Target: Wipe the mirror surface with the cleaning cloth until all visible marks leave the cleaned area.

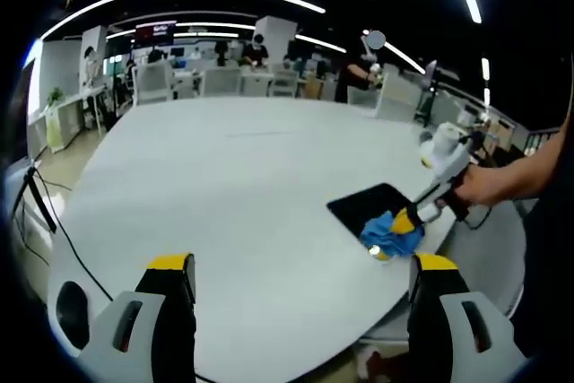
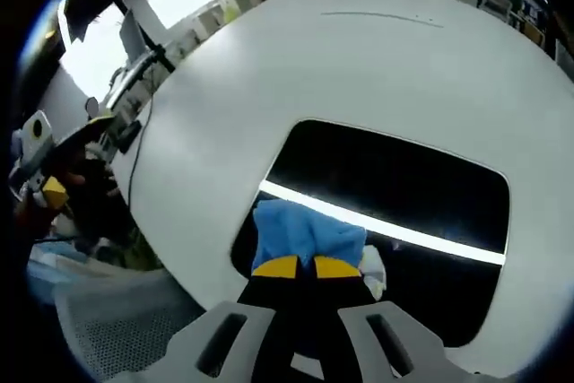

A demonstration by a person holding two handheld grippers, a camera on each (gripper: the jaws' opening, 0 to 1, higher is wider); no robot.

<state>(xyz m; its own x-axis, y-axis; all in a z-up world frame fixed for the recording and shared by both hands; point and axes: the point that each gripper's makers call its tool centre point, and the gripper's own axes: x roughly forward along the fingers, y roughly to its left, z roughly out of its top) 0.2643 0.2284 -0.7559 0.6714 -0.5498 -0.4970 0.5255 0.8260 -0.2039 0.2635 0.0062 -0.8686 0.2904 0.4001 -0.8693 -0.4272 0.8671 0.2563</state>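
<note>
The mirror is a dark rectangle lying flat on the white table, and a bright ceiling light is reflected across it. My right gripper is shut on the blue cleaning cloth and presses it onto the mirror's near left part. In the left gripper view the mirror lies near the table's right edge. There the right gripper, held by a hand, pins the cloth on the mirror's near corner. My left gripper hovers open over bare table, well left of the mirror, holding nothing.
The large white table curves round and its edge runs close to the mirror. A mesh chair stands below the table edge. Cables hang off the left side. Desks, chairs and people fill the room behind.
</note>
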